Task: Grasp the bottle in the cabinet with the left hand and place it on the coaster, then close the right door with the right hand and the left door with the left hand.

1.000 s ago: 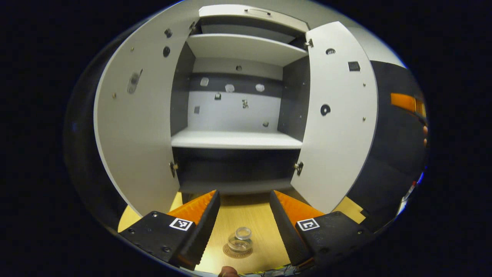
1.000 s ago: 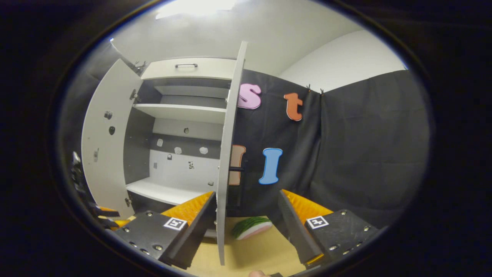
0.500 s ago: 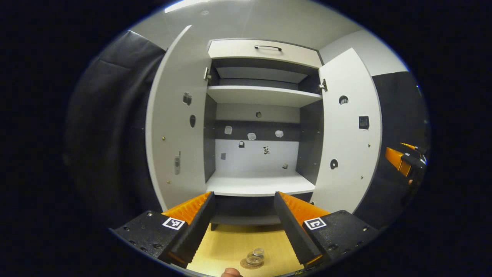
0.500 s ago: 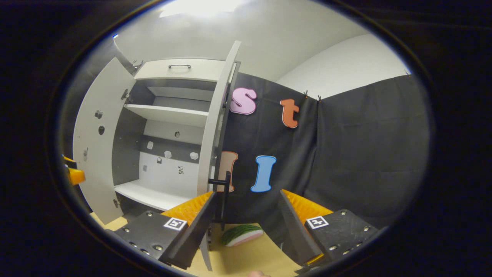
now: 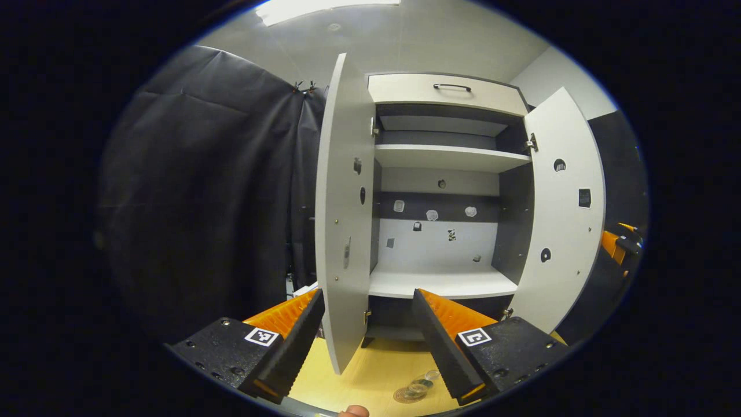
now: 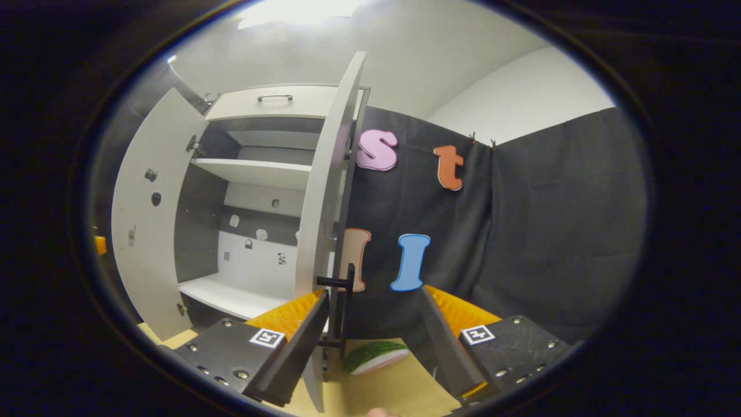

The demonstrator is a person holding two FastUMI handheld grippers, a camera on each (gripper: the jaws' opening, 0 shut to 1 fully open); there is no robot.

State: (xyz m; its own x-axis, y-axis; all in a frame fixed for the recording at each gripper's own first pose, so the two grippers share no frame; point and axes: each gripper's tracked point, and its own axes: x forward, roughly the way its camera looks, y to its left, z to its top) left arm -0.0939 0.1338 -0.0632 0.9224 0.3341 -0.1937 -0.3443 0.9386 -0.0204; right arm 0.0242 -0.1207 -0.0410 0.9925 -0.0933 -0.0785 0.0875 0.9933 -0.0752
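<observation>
A black-draped booth frames the open cabinet [image 5: 446,191]. Before it, the clear bottle [image 5: 418,384] stands on its coaster [image 5: 405,396]. Left gripper [image 5: 366,341] and right gripper [image 6: 370,341] gape empty. The right door [image 6: 324,191], rigid and light-looking, likely swings best pushed at its black handle [image 6: 343,313].

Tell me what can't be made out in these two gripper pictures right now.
- Bottle on the coaster, left gripper view: partly hidden behind the left gripper's own finger and too small to tell whether it stands upright.
- Right door, right gripper view: seen nearly edge-on, so contact with the right gripper is unclear.
- Green-and-pink thing on the table, right gripper view: partly hidden, unidentifiable.
</observation>
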